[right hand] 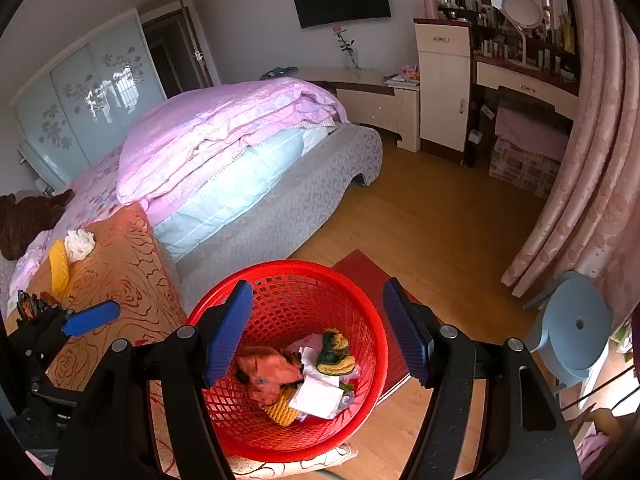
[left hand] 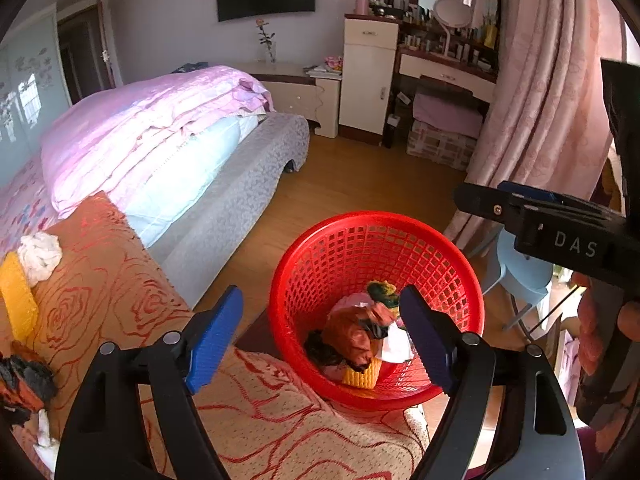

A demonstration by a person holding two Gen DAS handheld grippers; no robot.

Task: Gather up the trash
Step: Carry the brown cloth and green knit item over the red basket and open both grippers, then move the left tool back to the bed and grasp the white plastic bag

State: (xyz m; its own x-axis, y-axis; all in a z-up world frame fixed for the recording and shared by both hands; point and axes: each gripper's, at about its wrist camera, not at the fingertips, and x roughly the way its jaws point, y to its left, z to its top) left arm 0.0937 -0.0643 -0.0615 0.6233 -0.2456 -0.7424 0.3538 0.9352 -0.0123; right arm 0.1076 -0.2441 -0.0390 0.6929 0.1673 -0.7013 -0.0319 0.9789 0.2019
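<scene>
**Both grippers spread above the red basket**

Left gripper: jaws spread wide, nothing between the blue pads. It hangs tilted downward over the edge of an orange rose-patterned cover, with the basket just beyond its right finger.

Right gripper: jaws also apart, nothing pinched. It points down into the basket, whose mouth shows between the two fingers. From the left wrist view its black body reaches in from the right, a hand wrapped around the handle.

Basket: red plastic mesh, round, upright, standing at the corner of the cover where it meets the wood floor. A red mat lies on the floor just behind it.

Trash inside the basket: a crumpled orange-brown wrapper, white paper, a yellow ribbed piece and a green-and-yellow piece, all lying loose at the bottom, touching one another.

Trash outside the basket, on the cover: a white crumpled wad beside a yellow ribbed piece at the far left; nearer the left gripper, a dark black-and-orange scrap, partly cut off by the frame edge.

Surroundings: a bed with a pink quilt behind the cover, a pink curtain on the right, a pale blue stool at its foot
</scene>
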